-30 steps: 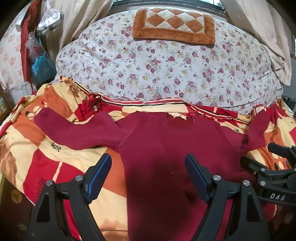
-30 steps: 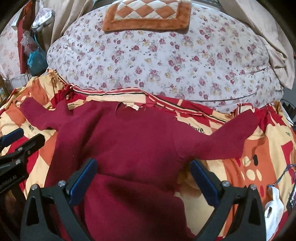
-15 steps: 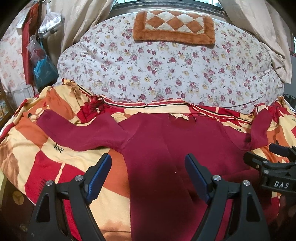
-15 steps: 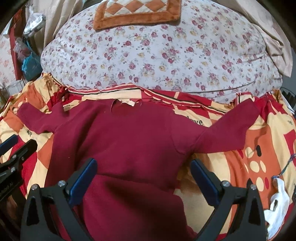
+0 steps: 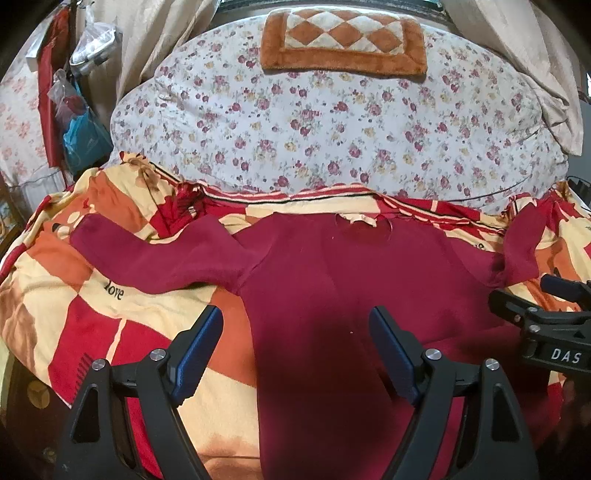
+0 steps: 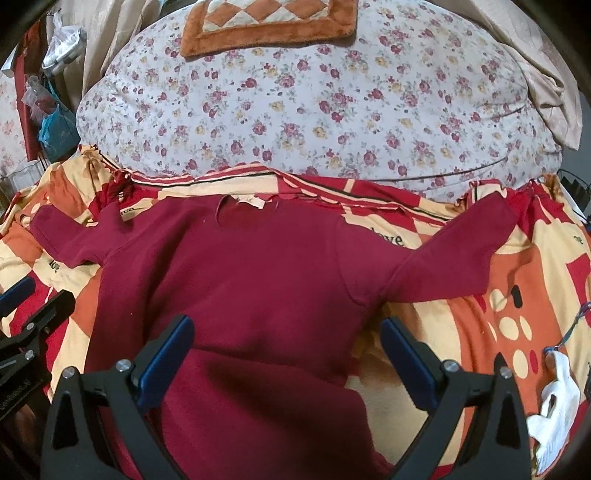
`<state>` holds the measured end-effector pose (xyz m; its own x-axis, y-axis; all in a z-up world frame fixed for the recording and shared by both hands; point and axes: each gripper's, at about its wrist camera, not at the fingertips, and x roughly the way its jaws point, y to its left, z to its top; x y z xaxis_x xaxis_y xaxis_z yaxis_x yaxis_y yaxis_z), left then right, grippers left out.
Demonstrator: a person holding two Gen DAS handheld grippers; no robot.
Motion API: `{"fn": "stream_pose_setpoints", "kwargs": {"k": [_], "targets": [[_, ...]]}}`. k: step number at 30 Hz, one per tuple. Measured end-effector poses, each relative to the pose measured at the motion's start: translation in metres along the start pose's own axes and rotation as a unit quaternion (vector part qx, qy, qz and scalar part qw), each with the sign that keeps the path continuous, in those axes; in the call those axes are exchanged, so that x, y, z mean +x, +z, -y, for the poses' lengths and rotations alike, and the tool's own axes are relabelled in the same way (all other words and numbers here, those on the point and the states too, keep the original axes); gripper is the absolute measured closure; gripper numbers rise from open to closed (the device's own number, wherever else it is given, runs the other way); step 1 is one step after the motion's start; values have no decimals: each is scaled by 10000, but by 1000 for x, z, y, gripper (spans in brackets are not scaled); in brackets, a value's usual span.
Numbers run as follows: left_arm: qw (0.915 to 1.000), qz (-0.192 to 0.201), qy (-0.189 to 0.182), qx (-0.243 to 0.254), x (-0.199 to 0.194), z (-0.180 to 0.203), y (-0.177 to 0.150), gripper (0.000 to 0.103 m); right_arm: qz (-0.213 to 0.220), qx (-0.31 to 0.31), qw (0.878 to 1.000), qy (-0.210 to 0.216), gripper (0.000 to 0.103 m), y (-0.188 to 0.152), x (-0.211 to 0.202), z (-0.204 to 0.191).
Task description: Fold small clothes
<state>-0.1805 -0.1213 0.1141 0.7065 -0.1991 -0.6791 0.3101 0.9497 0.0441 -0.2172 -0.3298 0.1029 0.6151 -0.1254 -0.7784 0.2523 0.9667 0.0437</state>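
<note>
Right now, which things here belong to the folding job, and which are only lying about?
For the job:
- red top, spread flat
- left tongs, open
- right tongs, open

Lying about:
- floral quilt
- checked mat
- patterned blanket under the top
- white cloth
- blue bag

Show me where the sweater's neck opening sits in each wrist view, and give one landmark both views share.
Left wrist view: the neck opening of the sweater lies right of centre, at mid-height, above the open left gripper.
Right wrist view: the neck opening lies left of centre, above the open right gripper.
Shared landmark: the brown checkered mat at the top, on the flowered quilt.
</note>
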Motion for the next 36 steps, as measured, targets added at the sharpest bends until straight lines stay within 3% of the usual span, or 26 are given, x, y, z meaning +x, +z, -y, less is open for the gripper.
{"fn": "stream_pose_setpoints", "kwargs": {"k": [23,36], "targets": [[9999,-120,42,-22,9,-5,-1,39,-103,-64,9999,-89,1,-3,7,-7],[9997,-152,38,-186,13,-25,4,39,-207,48,9997,88,1,1,11,-18]]}}
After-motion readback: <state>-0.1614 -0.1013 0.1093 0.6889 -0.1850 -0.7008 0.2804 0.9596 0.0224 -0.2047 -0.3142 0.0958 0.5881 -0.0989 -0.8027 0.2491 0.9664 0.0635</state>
